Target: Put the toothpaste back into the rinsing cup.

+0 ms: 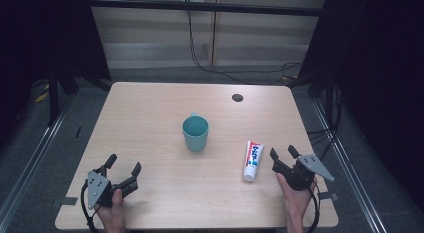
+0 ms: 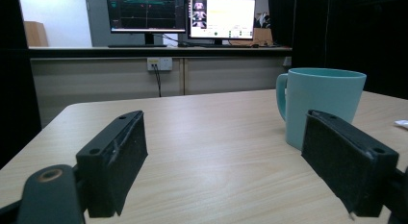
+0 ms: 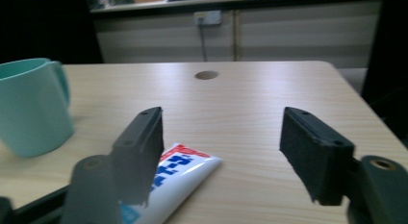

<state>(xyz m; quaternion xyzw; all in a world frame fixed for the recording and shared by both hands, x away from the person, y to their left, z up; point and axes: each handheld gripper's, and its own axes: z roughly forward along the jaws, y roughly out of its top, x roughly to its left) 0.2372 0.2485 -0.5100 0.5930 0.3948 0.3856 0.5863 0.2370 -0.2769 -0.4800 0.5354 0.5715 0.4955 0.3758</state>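
White toothpaste tube [image 1: 253, 160], red-blue print, lying flat on table [image 1: 160, 118].

Lab/office: two monitors [image 2: 180, 15] on bench, black curtains [image 1: 385, 68] round wooden table [image 1: 150, 123].

We see a teal mug [image 1: 195, 133] on a pale wood-grain desk [image 1: 150, 113], a white tube [image 1: 253, 160] printed with red and blue lettering and capped in white, and both our tools, left [image 1: 122, 165] and right [image 1: 283, 153], in matt black with grey top plates
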